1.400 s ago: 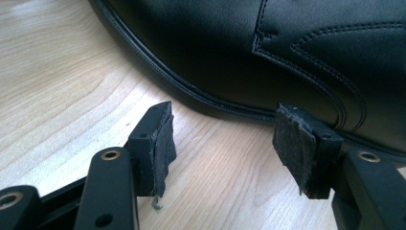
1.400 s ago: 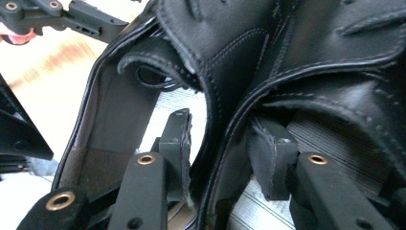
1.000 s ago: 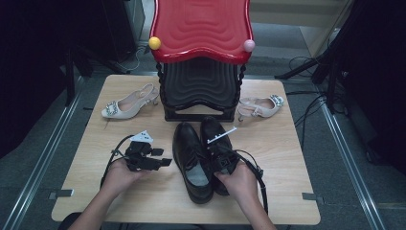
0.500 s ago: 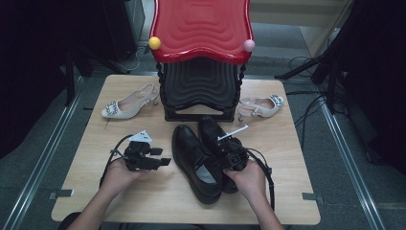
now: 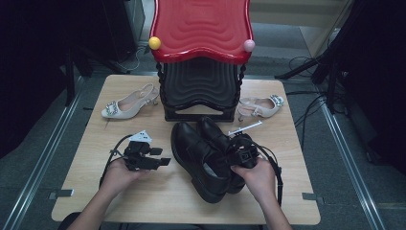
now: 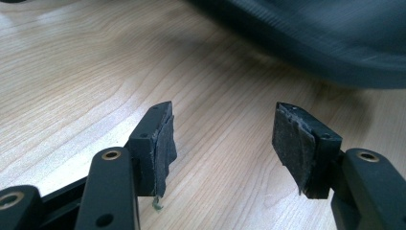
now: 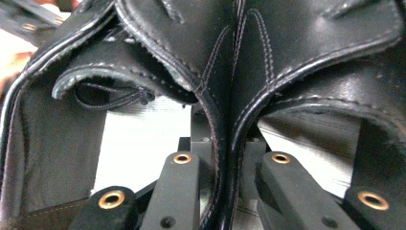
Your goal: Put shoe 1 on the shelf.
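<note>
High view: the right gripper point(image 5: 238, 154) has just closed its fingers on the inner walls of both black shoes point(image 5: 206, 155), near the middle of the table point(image 5: 95, 191), and the pair has tilted since a second ago, so a lift looks begun. The left gripper point(image 5: 143, 157) rests to their left.

Left gripper view: its fingers point(image 6: 160, 143) stand apart over bare wood.

Right gripper view: the fingers point(image 7: 203, 163) pinch the two leather edges together.

A red stool point(image 5: 201, 28) and two pale heeled shoes point(image 5: 125, 101) stand at the far side; dark room.

The high view looks down over my forearms onto the worktop point(image 5: 95, 201); my right gripper's camera sits tight against the black shoes point(image 7: 225, 72), also visible from above.
</note>
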`<act>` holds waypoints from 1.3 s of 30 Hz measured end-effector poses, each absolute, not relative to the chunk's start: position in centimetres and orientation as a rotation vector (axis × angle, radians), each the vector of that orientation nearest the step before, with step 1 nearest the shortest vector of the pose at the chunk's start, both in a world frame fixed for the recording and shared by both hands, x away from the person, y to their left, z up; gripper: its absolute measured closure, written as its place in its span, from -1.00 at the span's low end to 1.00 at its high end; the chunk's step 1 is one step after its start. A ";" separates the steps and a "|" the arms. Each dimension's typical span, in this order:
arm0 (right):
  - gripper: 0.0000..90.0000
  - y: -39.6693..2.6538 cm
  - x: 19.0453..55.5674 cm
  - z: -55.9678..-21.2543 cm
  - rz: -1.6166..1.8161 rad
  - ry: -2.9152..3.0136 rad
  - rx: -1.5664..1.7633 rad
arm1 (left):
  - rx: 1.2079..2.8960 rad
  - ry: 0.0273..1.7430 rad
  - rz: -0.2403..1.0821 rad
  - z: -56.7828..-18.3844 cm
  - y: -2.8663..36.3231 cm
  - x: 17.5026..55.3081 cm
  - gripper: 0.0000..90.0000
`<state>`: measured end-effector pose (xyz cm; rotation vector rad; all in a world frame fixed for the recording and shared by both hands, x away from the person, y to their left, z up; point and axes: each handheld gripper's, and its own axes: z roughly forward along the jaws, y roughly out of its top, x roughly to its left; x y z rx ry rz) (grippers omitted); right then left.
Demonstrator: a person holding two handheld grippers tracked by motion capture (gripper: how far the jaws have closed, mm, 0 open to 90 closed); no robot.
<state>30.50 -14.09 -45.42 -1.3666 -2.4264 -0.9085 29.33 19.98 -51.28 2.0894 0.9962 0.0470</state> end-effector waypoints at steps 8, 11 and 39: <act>0.85 -14.2 29.2 -42.2 -1.011 -2.422 -1.294 | 2.083 1.002 0.050 -51.3 20.1 29.3 -0.10; 0.85 -14.3 29.2 -41.2 -1.037 -2.417 -1.288 | 2.083 1.000 0.049 -51.3 20.0 29.3 -0.10; 0.85 -11.7 37.8 -36.9 -1.505 -2.287 -1.549 | 2.094 0.986 0.042 -51.5 19.8 29.4 -0.10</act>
